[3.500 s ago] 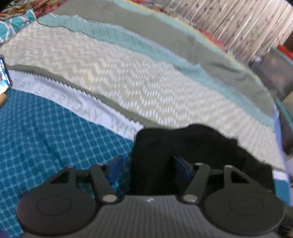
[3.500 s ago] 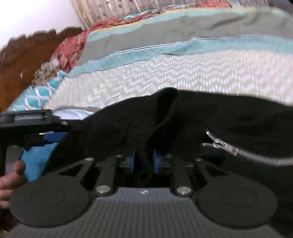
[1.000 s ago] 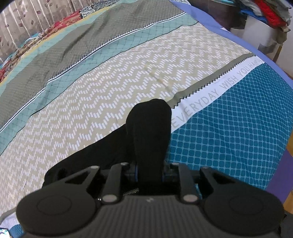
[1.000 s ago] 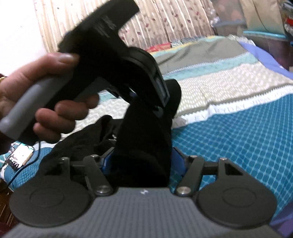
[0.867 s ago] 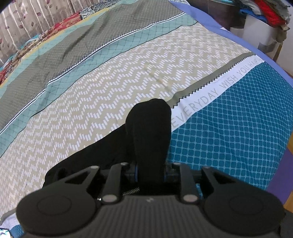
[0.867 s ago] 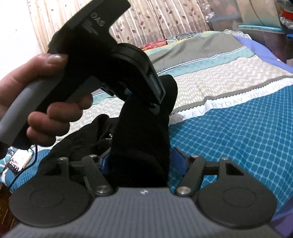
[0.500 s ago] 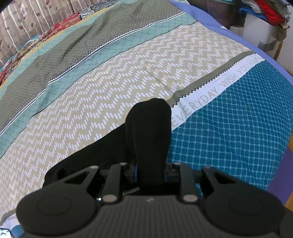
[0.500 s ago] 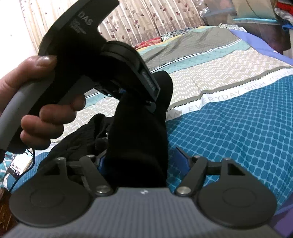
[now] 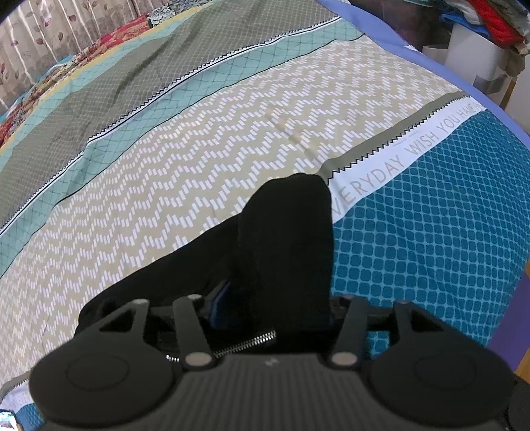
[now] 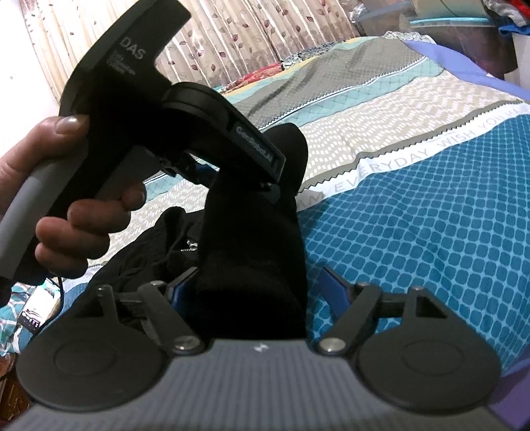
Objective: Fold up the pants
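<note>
The black pants [image 9: 285, 232] lie bunched on the bed, with a folded hump raised between both grippers. My left gripper [image 9: 275, 298] points steeply down over that hump; its jaws are opening and the cloth sits loosely between the blue pads. A silver zipper [image 9: 245, 344] shows just under it. In the right wrist view a hand [image 10: 66, 212] holds the left gripper [image 10: 238, 185] above the pants [image 10: 255, 248]. My right gripper [image 10: 255, 281] straddles the same hump lower down; its jaws are opening too, and the right pad [image 10: 334, 291] stands off the cloth.
The bedspread [image 9: 198, 159] has zigzag, teal and grey bands and a blue dotted part [image 10: 414, 215]. A phone [image 10: 31, 315] on a cable lies at the lower left. Curtains [image 10: 248, 30] hang behind the bed. Bins and stacked clothes [image 9: 480, 43] stand past the right edge.
The left jaws, tight on the fold a second ago, have spread apart around it. The right jaws have widened a little and the right gripper has rolled slightly. Neither hand has shifted.
</note>
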A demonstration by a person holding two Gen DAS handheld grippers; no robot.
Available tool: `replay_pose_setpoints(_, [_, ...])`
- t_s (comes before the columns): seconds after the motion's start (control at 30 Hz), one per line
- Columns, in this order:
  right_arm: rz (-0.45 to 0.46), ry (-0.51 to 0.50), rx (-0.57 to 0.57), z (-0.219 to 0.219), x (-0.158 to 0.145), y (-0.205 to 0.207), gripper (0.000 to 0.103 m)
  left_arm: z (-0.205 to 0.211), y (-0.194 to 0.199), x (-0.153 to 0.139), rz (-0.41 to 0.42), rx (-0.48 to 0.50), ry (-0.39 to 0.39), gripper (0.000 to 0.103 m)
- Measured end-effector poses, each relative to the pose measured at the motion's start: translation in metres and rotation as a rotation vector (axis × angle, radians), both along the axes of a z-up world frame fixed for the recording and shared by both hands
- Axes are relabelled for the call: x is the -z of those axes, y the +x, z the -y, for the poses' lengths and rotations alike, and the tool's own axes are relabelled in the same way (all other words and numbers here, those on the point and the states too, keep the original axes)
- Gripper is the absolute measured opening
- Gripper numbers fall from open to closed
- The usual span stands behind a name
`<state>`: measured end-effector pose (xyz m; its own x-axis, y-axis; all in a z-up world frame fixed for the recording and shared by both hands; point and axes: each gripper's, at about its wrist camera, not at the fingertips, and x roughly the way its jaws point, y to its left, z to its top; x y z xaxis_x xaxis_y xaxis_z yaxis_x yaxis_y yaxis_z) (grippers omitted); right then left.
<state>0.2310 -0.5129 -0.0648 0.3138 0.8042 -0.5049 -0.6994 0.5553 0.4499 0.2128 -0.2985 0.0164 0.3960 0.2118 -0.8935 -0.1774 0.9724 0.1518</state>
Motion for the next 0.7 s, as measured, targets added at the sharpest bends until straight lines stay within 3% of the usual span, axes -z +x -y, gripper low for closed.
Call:
replay_pose_setpoints(0.63, [0.014,0.005,0.055,0.0029,-0.0006,-0.0058,0.079,-0.0021,0.0049,0.0039,-0.016,-0.002,-0.024,0.054])
replay_pose_setpoints(0.67, [0.027,0.000,0.059,0.0032,-0.0011,-0.0069,0.077,-0.0021,0.0055,0.0043,-0.018,-0.001,-0.024,0.055])
replay_pose_setpoints(0.7, [0.043,-0.006,0.061,0.0036,-0.0017,-0.0074,0.063,-0.0023,0.0063,0.0047,-0.021,0.000,-0.025,0.056])
